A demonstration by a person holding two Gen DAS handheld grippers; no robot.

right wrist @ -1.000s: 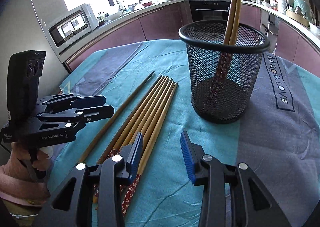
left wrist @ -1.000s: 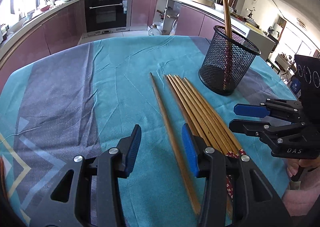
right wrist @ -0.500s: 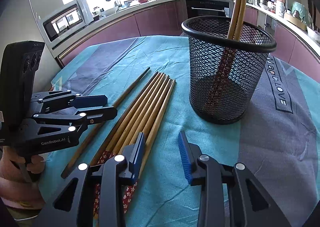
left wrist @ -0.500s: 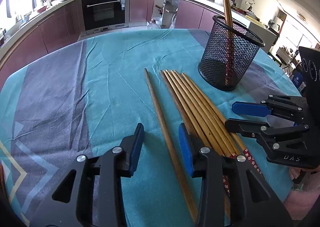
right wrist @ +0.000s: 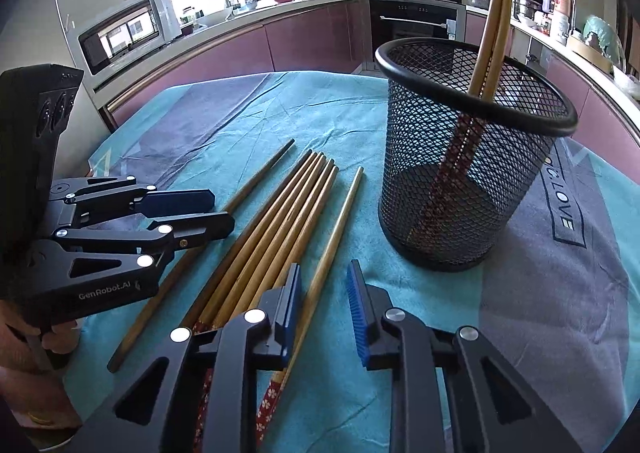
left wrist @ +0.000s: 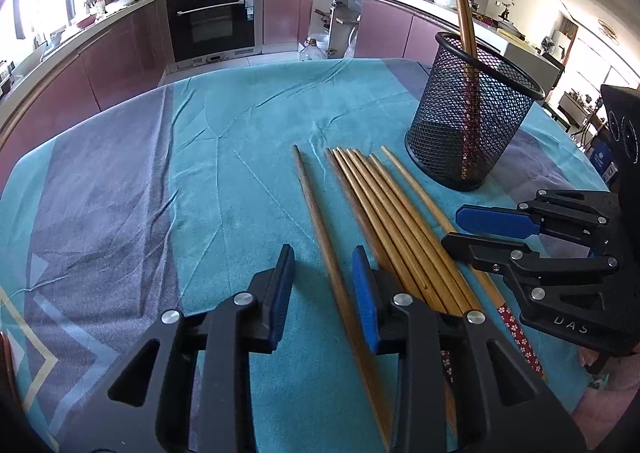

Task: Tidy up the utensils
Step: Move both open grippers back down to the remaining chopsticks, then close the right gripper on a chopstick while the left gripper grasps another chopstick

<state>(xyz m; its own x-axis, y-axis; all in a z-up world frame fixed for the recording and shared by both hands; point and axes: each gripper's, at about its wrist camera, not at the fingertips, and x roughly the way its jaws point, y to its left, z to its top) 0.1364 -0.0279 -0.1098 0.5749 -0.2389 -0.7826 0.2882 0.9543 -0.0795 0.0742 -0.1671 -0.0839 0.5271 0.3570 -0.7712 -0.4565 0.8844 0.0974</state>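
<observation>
Several wooden chopsticks point(left wrist: 384, 213) lie side by side on the teal cloth; they also show in the right wrist view point(right wrist: 276, 221). A darker single chopstick point(left wrist: 320, 225) lies left of them and passes between my open left gripper's point(left wrist: 323, 281) jaws. One chopstick point(right wrist: 336, 229) lies apart on the right, between my open right gripper's point(right wrist: 323, 301) jaws. A black mesh cup point(left wrist: 472, 117) stands upright behind them, also in the right wrist view point(right wrist: 468, 157), holding two chopsticks point(right wrist: 494, 17).
The table point(left wrist: 120, 181) carries a teal and grey cloth with lettering point(right wrist: 562, 209) at right. Kitchen counters, an oven point(left wrist: 214, 21) and a microwave point(right wrist: 128, 29) stand beyond the table's far edge.
Both grippers moved lower and forward over the chopsticks. The rightmost chopstick has slid apart from the bundle. The left jaws now straddle the darker single chopstick.
</observation>
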